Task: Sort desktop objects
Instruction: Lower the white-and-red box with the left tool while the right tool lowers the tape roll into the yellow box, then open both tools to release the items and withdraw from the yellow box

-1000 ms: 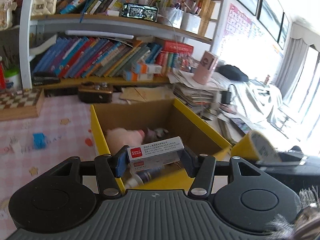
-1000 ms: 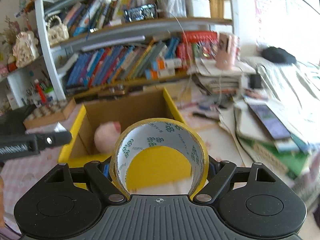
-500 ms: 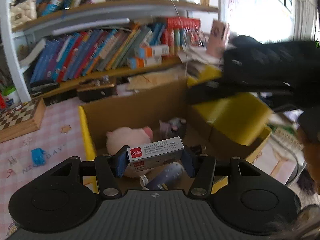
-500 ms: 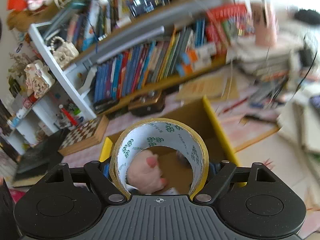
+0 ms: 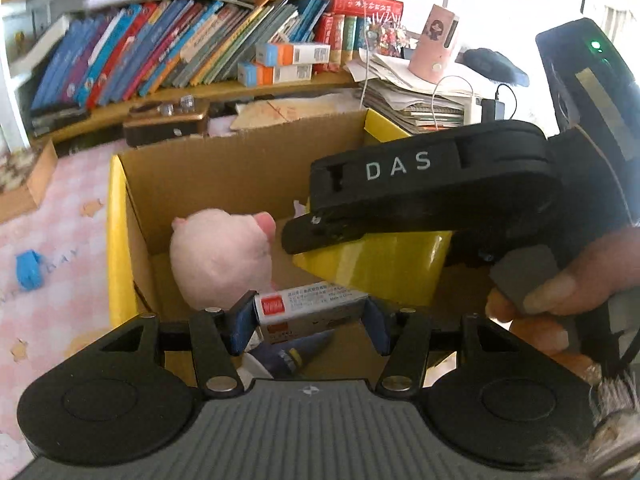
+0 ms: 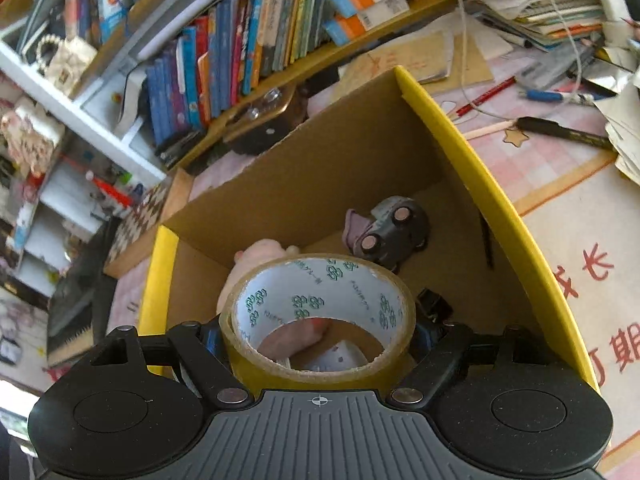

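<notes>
Both grippers hovering over cardboard box [image 6: 472, 168] for drop-off. Left gripper [image 5: 306, 314] clamping small carton [image 5: 310, 307], right gripper [image 6: 318, 332] clamping tape roll [image 6: 320, 320]. Plush pig [image 5: 222, 256] and toy car [image 6: 390, 230] lying inside box.

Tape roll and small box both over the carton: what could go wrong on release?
1. The right gripper reaches across above the left gripper; they could collide.
2. The tape roll, dropped on edge, may roll onto the toy car or the pink plush.
3. The small box hangs near the carton's near wall and could clip it.
</notes>
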Demonstrator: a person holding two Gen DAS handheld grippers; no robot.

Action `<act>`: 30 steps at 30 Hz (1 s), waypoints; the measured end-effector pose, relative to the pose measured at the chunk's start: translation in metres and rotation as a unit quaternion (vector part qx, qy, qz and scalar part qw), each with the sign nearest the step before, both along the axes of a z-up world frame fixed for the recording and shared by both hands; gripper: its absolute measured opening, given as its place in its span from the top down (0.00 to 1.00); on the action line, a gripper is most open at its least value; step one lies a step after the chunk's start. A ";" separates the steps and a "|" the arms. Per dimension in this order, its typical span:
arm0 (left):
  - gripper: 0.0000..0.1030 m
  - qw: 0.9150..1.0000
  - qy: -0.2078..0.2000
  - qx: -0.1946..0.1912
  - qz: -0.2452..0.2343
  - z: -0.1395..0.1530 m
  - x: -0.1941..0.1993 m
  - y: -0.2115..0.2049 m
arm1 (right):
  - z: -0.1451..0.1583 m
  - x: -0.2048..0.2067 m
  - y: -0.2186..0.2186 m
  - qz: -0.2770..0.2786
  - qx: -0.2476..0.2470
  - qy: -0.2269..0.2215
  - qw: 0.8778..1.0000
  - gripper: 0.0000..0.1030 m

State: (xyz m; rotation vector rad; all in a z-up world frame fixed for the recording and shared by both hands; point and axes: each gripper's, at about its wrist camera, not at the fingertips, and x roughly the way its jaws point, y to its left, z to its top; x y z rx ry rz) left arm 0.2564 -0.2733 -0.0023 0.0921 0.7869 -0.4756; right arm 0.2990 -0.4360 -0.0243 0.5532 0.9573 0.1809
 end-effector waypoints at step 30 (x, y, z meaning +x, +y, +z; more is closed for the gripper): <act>0.13 0.995 -0.064 -0.047 0.054 0.043 -0.082 0.062 | 0.050 -0.068 0.019 0.021 -0.133 -0.145 0.980 0.12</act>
